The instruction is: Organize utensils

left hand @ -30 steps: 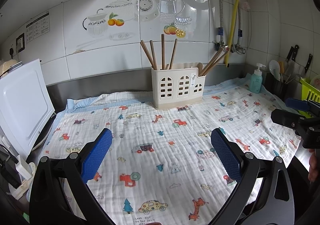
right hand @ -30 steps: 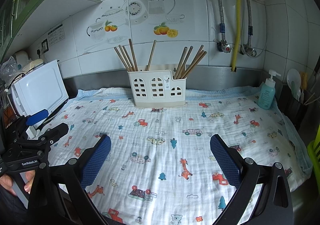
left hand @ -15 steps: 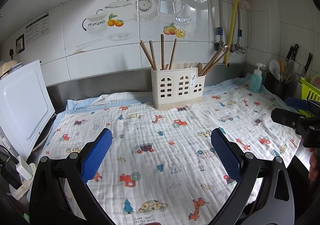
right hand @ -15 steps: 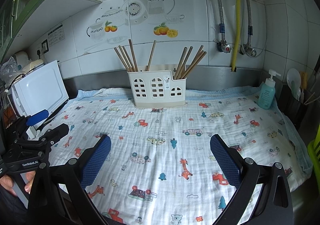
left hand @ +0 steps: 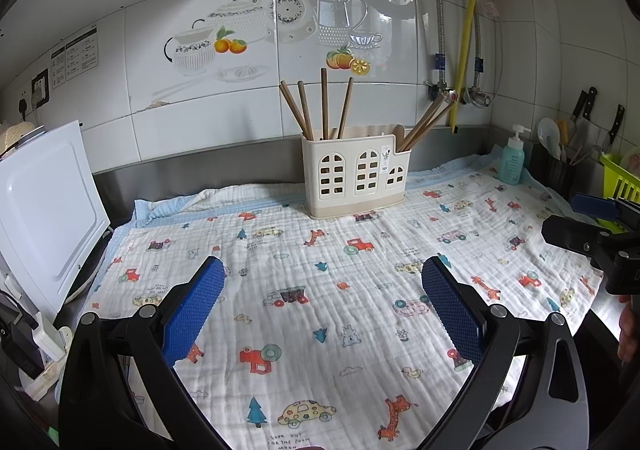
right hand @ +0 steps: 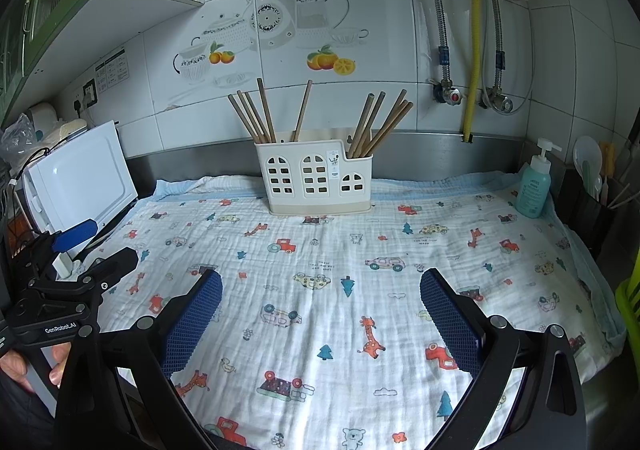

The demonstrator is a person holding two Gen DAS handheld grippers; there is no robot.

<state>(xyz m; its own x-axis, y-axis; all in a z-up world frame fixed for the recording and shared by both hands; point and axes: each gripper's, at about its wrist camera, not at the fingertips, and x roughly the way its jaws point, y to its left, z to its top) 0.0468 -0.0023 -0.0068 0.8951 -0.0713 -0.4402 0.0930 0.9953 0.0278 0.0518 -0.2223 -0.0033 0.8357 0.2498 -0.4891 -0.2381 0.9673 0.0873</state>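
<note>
Left wrist view: left gripper (left hand: 320,306) hangs over the cartoon-print cloth (left hand: 320,250), blue pads spread wide, nothing btwn them. Cream utensil holder (left hand: 354,180) w/ house-shaped window cutouts stands upright at the back-centre of the cloth, near the steel backsplash. Wooden chopsticks (left hand: 324,106) stick up out of it in two bunches: one group in the left compartment, another leaning right out of the lower right compartment. Middle compartment: can't tell what's inside. Right gripper (left hand: 588,226) enters from the right edge, above the cloth's right side, jaws apart, empty. Teal soap pump bottle (left hand: 512,162) at the far right corner of the cloth; knives and a white spoon in a dark rack beyond it. White board (left hand: 44,210) leans at the left edge.

Right wrist view: right gripper (right hand: 320,310) over the cloth (right hand: 400,290), pads wide apart, holding nothing. Holder (right hand: 316,180) straight ahead at the back, chopsticks (right hand: 256,114) again in two bunches, left bunch fanned, right bunch tilted right. Left gripper (right hand: 96,246) at the left edge, over the cloth's left border, open and empty; a hand (right hand: 24,364) grips its handle below. Soap bottle (right hand: 534,182) at far right, on the cloth edge. White board (right hand: 80,178) leans left of the cloth.
</note>
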